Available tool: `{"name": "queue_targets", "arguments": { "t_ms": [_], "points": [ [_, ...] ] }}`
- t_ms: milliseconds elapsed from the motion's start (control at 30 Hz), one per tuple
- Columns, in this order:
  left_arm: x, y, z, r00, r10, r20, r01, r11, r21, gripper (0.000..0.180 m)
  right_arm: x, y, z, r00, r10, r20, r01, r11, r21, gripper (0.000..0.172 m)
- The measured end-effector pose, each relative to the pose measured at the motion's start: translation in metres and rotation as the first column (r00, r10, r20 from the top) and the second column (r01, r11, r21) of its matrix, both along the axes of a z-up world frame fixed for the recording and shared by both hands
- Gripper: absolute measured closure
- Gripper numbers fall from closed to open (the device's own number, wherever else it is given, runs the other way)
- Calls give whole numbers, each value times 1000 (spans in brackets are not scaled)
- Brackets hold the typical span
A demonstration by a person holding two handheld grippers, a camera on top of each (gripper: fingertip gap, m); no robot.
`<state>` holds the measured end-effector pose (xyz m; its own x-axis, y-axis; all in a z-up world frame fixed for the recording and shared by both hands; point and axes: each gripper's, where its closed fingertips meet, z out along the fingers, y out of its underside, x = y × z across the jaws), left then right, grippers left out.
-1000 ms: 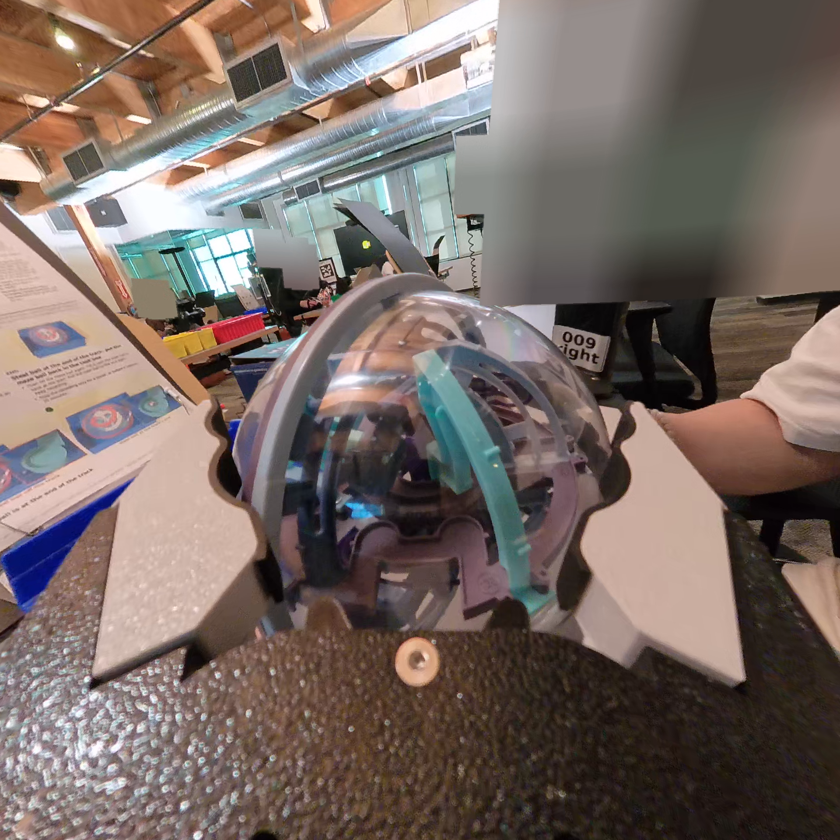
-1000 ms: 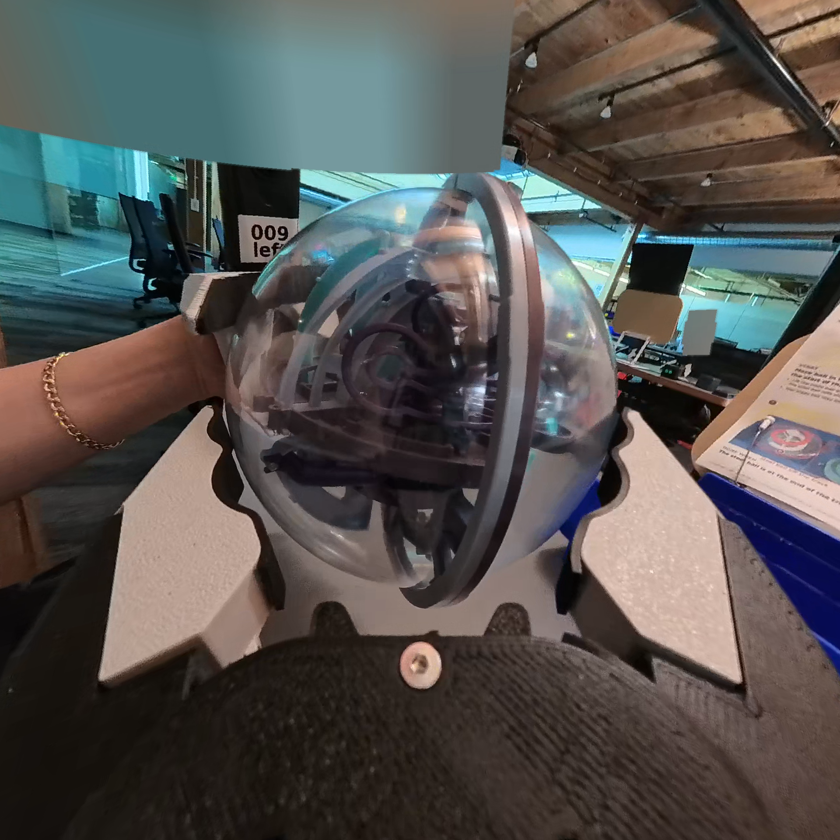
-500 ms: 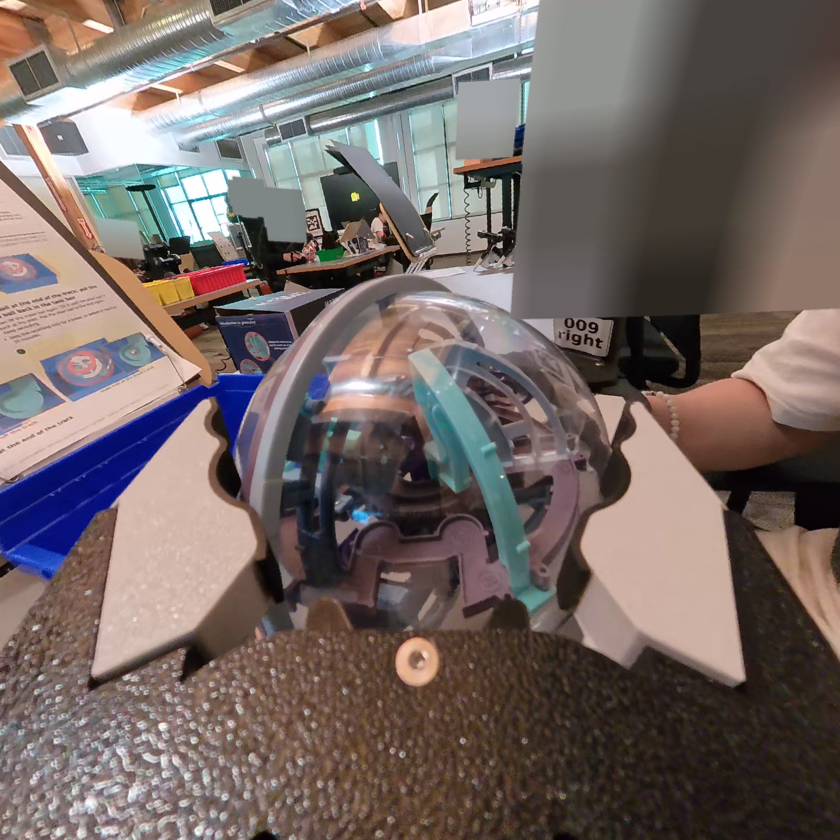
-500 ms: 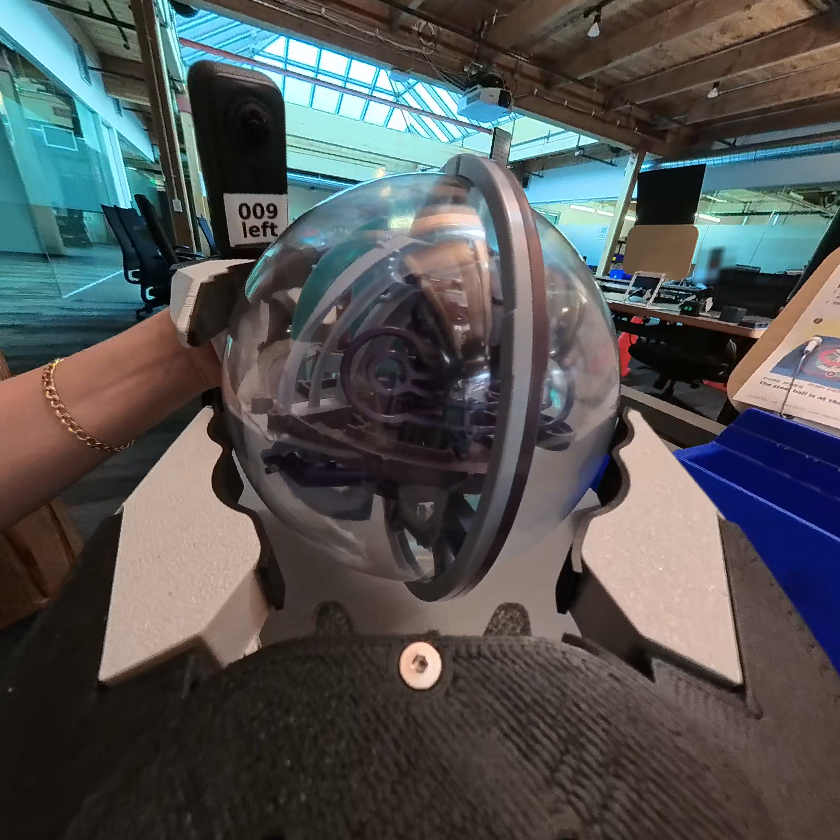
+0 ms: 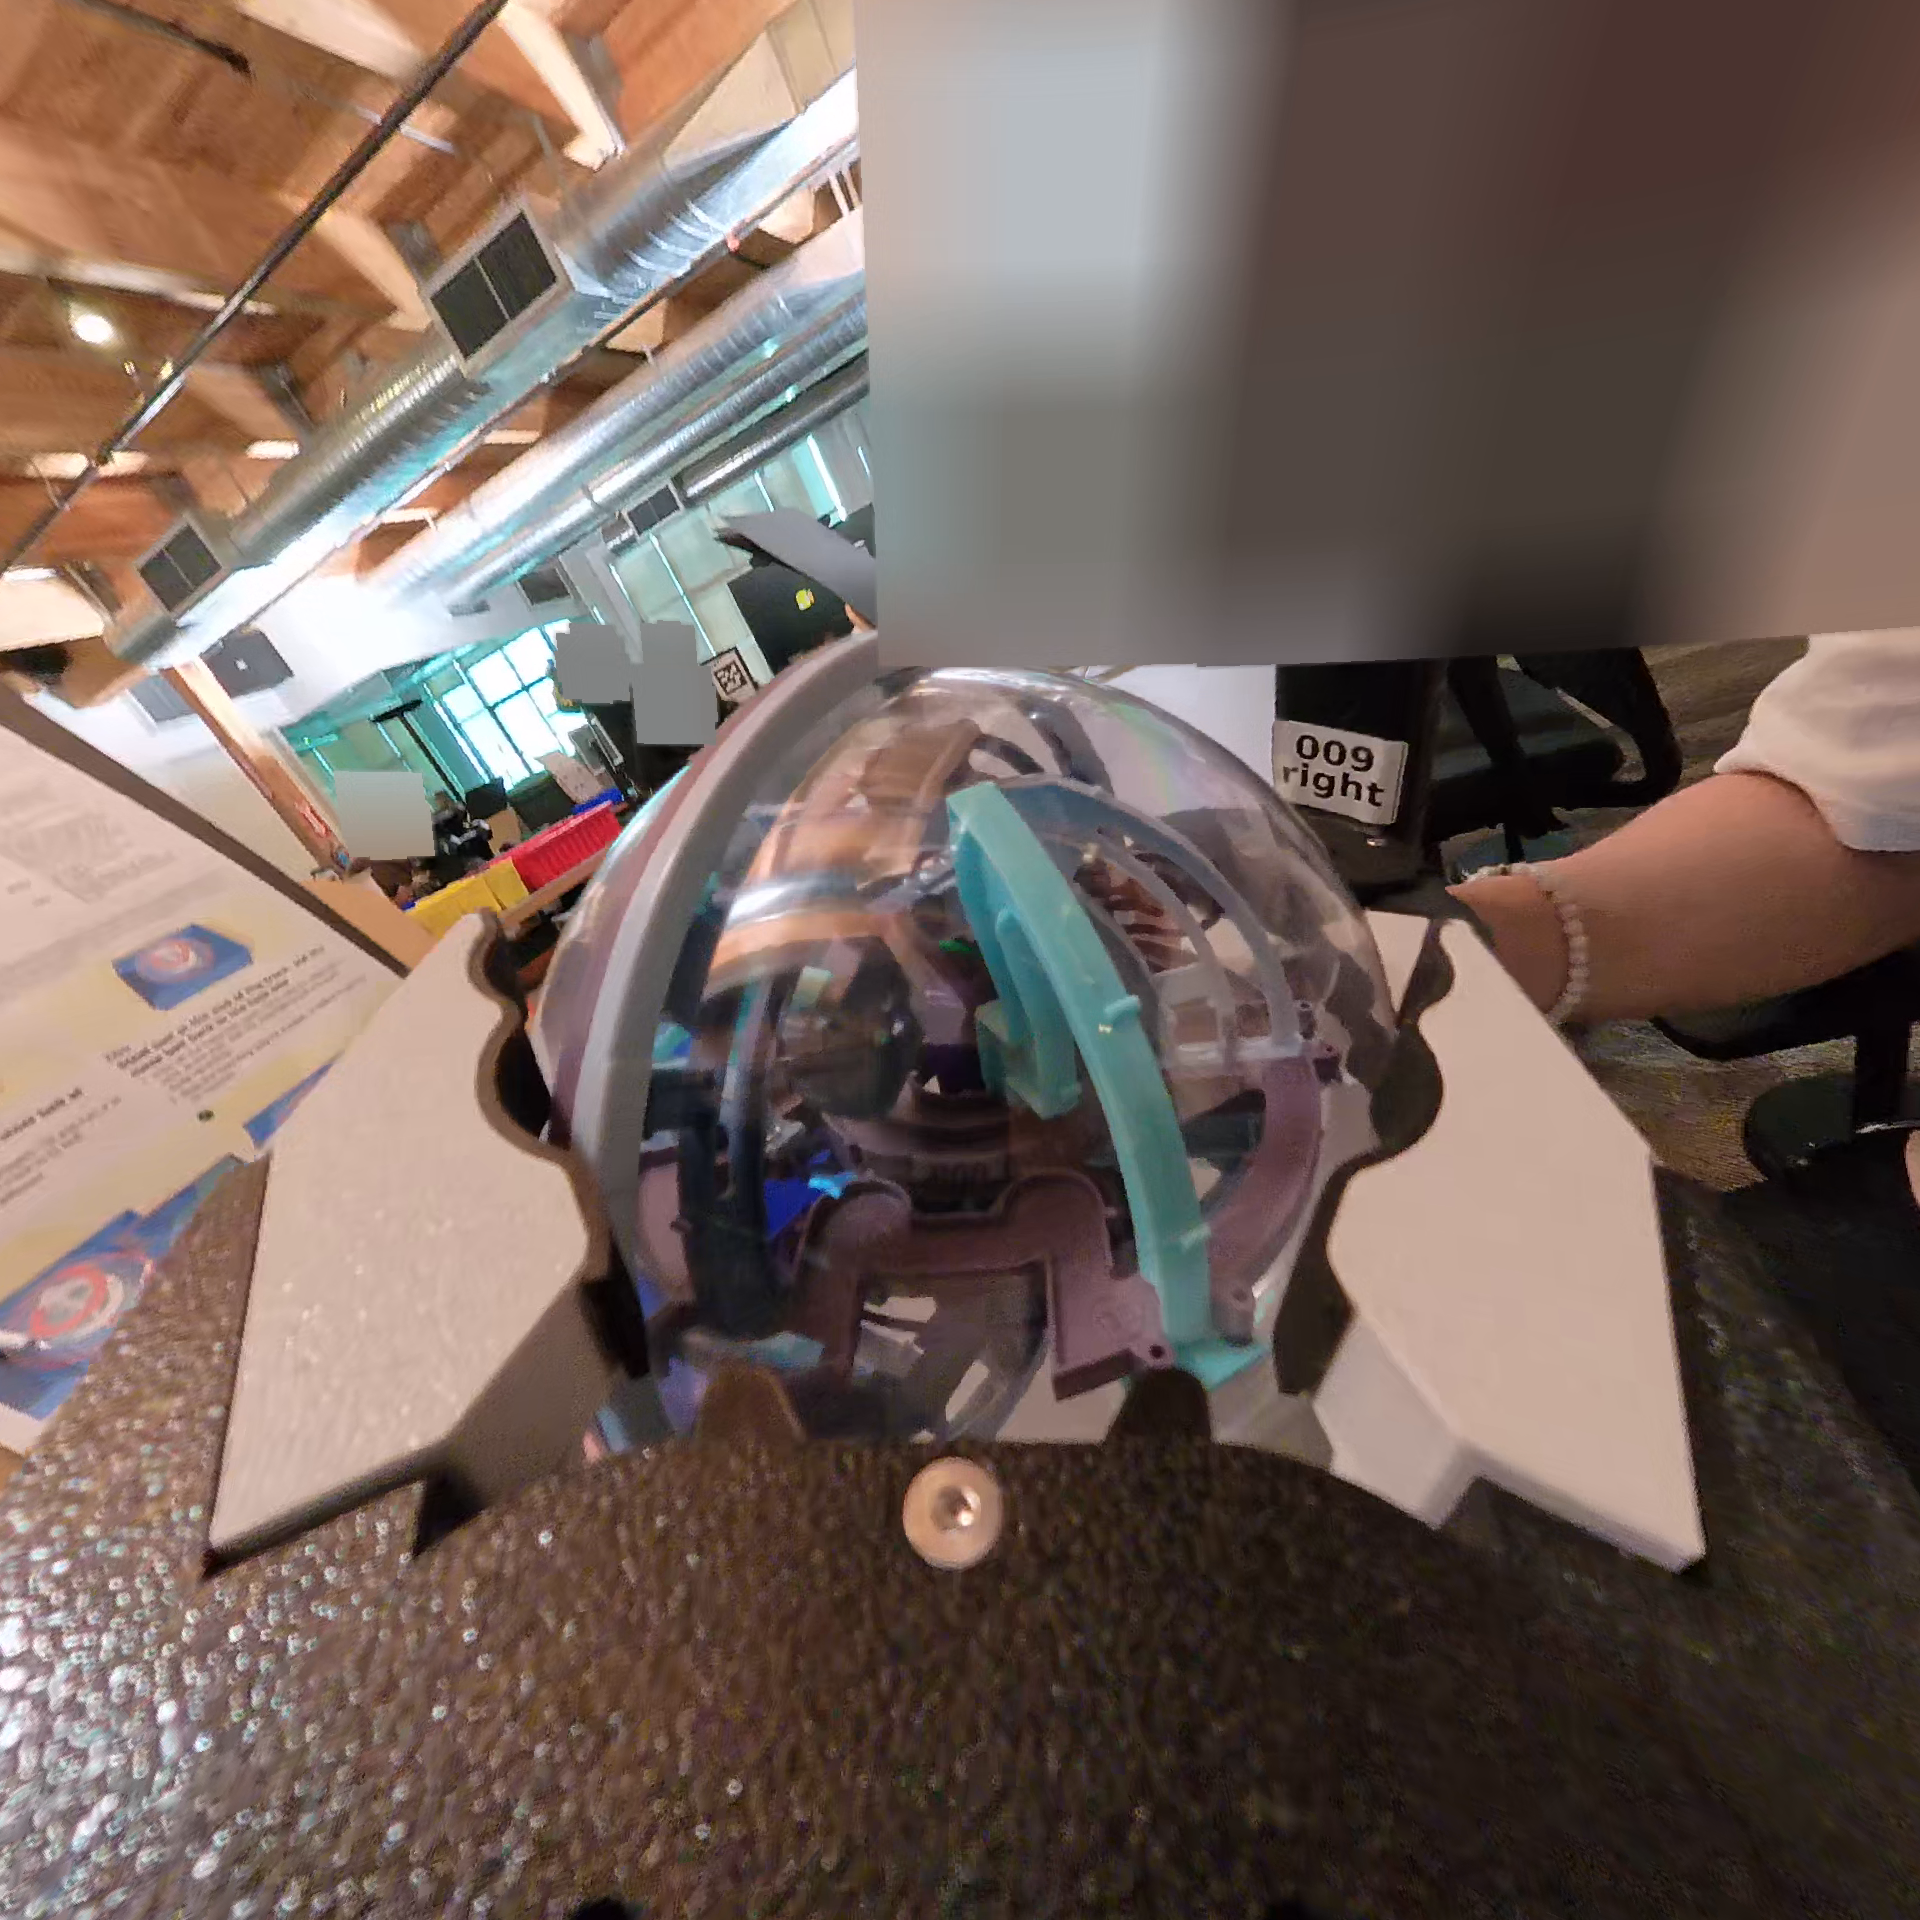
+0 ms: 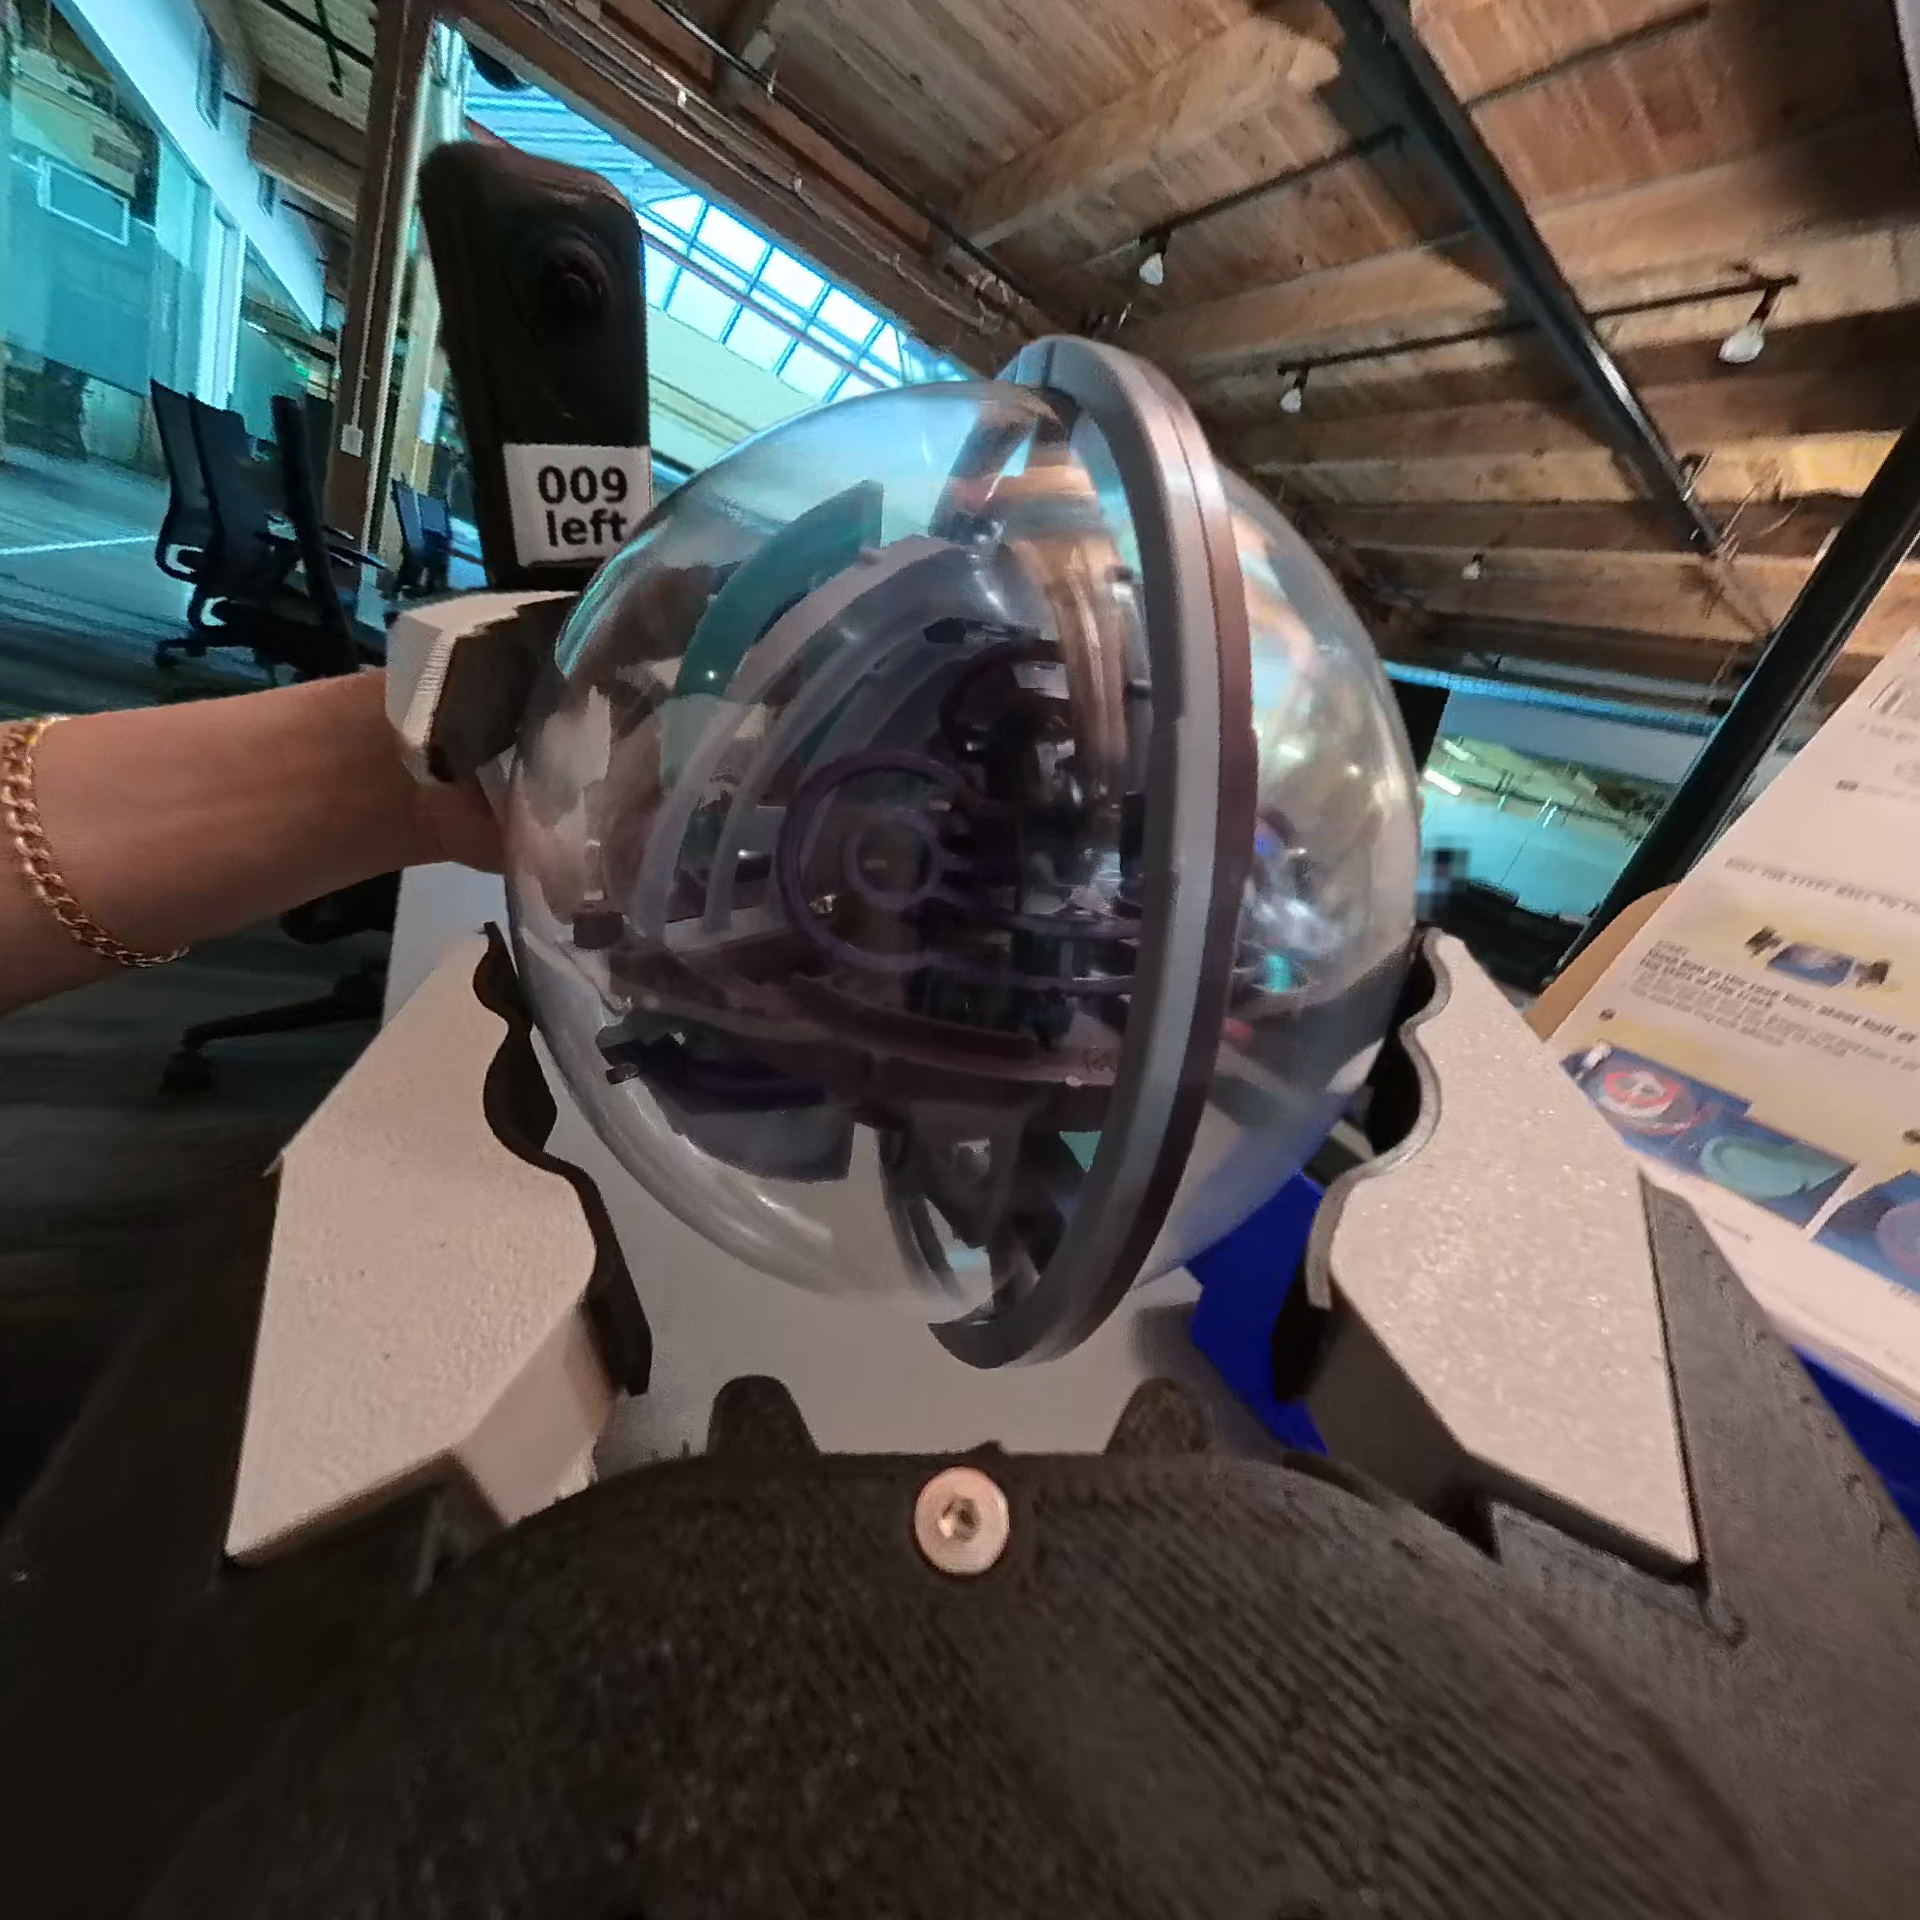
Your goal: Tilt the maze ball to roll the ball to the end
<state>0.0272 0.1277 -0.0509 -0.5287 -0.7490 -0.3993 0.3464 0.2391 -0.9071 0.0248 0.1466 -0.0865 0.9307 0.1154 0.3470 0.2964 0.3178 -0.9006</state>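
the left gripper has its jaws spread wide and clamped on the maze ball, the dark wavy pads lying against the clear shell on both sides. the right gripper is spread just as wide and grips the same maze ball from the opposite side, its pads pressed to the shell low on each flank. so the ball hangs in the air between the two tools, clear of any surface. its grey equator ring runs nearly upright and leans a little to the right in the right wrist view. inside the shell sit a teal arched track, a purple ledge and brownish ramps; the small rolling ball cannot be picked out. in the right wrist view one finger of the left gripper touches the shell's upper left, with a hand wearing a gold chain bracelet behind it. in the left wrist view a forearm with a white bead bracelet reaches in from the right. printed instruction sheets stand to one side above a blue bin, under wooden ceiling beams and silver ducts.
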Motion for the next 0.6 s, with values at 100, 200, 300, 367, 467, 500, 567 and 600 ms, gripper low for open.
{"name": "queue_targets", "arguments": {
  "t_ms": [100, 200, 300, 367, 467, 500, 567, 600],
  "points": [
    [-3, -5, 7, 999, -20, 41, 19, 1000, 11, 23, -2, -6, 8, 1000, -6, 29, 4, 998, 59, 15],
    [-4, -9, 11, 998, -33, 60, 32, 999, 20, 23, -3, -9, 13, 999, -11, 43, 7, 996, 94, 15],
    [-4, -9, 12, 998, -34, 57, 34, 999, 12, 24, -3, -10, 14, 999, -7, 39, 3, 995, 96, 15],
    [-4, -9, 12, 998, -37, 49, 38, 999, -4, 24, -4, -11, 16, 999, 3, 32, -6, 995, 98, 15],
    [0, -7, 9, 1000, -16, 5, 16, 1000, -11, 23, -2, -9, 11, 1000, 25, -7, -25, 998, 55, 15],
    [2, -6, 6, 1000, 3, -16, -3, 1000, 0, 23, 1, -6, 6, 999, 27, -22, -27, 999, 23, 15],
    [9, -4, -1, 997, 48, -67, -45, 998, 37, 23, 5, -2, -3, 998, 36, -56, -38, 999, -39, 15],
    [11, -4, -4, 993, 68, -92, -63, 997, 54, 23, 7, -1, -7, 996, 42, -74, -47, 997, -60, 15]
  ]
}}
